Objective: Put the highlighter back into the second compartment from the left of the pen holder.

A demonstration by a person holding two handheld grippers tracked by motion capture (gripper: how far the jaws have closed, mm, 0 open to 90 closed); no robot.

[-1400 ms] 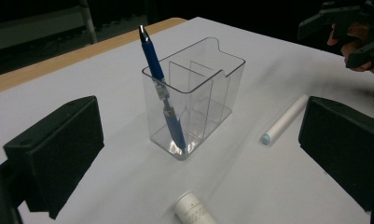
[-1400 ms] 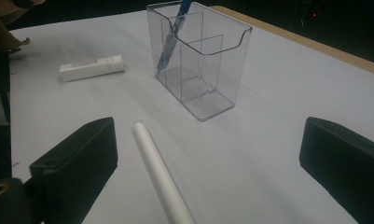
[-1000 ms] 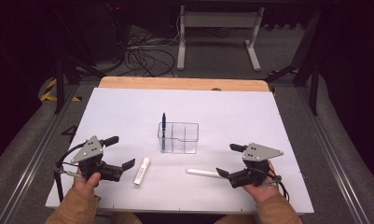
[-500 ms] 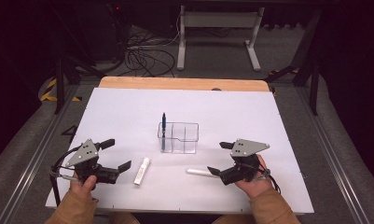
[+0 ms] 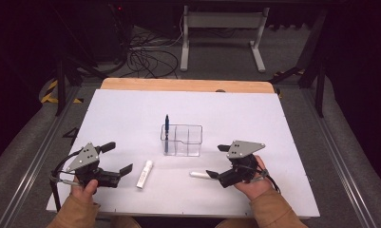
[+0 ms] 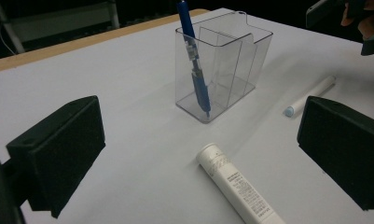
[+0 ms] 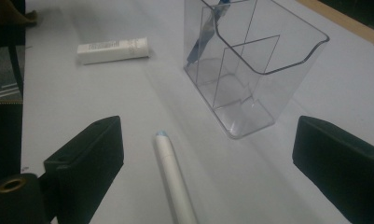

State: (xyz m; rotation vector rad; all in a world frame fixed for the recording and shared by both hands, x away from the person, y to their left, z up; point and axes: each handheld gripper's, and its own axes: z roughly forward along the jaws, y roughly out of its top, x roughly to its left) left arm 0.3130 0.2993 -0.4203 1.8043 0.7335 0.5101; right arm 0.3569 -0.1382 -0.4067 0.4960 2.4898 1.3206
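Note:
A clear divided organizer [image 5: 187,142] stands mid-table with a blue pen [image 5: 166,127] upright in its left compartment. A white tube [image 5: 144,174] lies in front of it to the left, and a white marker [image 5: 199,175] to the right. My left gripper [image 5: 119,157] is open just left of the tube; its view has the tube [image 6: 236,186] lying ahead between the wide jaws. My right gripper [image 5: 215,161] is open at the marker's right end. In its view the marker [image 7: 173,177] lies between the jaws, nearer the left one, untouched, with the organizer [image 7: 250,70] beyond.
A white sheet [image 5: 131,114] covers the table, with a wooden edge [image 5: 188,85] at the far side. Beyond it the floor holds cables [image 5: 145,57] and a metal stand [image 5: 221,28]. The person's hands and sleeves come in at the near edge.
My right gripper has moved left along the table, so its jaws now straddle the marker's right end. The left gripper and all the objects have stayed put.

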